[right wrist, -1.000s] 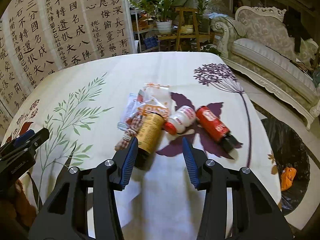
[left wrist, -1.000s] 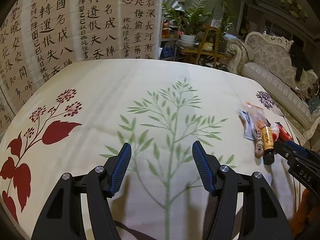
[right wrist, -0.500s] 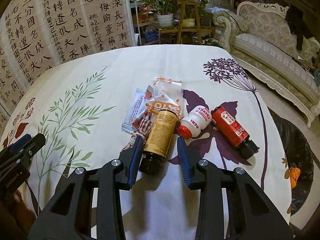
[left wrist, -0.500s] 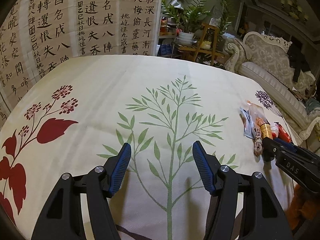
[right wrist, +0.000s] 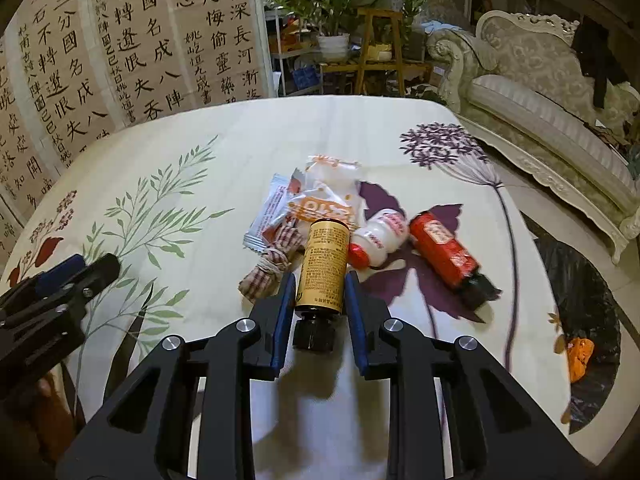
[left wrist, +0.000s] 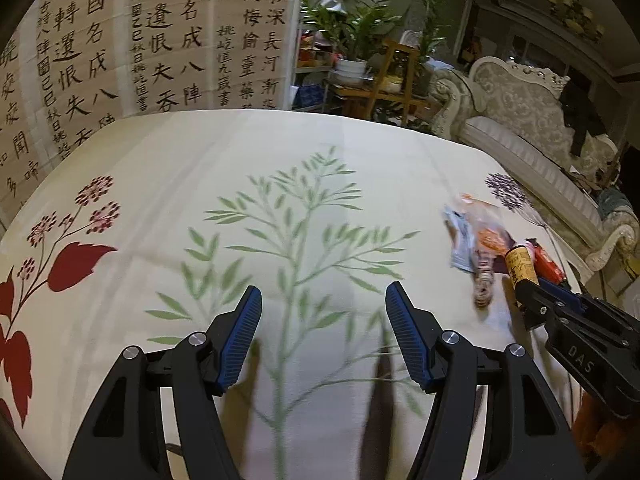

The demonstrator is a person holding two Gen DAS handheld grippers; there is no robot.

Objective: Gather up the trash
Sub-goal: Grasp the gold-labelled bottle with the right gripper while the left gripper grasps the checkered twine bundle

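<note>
Both right tongs (right wrist: 320, 286) fingers flank the yellow bottle (right wrist: 322, 265), closing.

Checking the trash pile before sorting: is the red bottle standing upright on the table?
No, the red bottle lies on its side on the tablecloth, its dark cap pointing toward the table's near edge.

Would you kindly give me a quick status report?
Right gripper closing around yellow-label bottle. Left gripper open, empty, over tablecloth. Cloth bundle and white bottle crowd the target.
</note>
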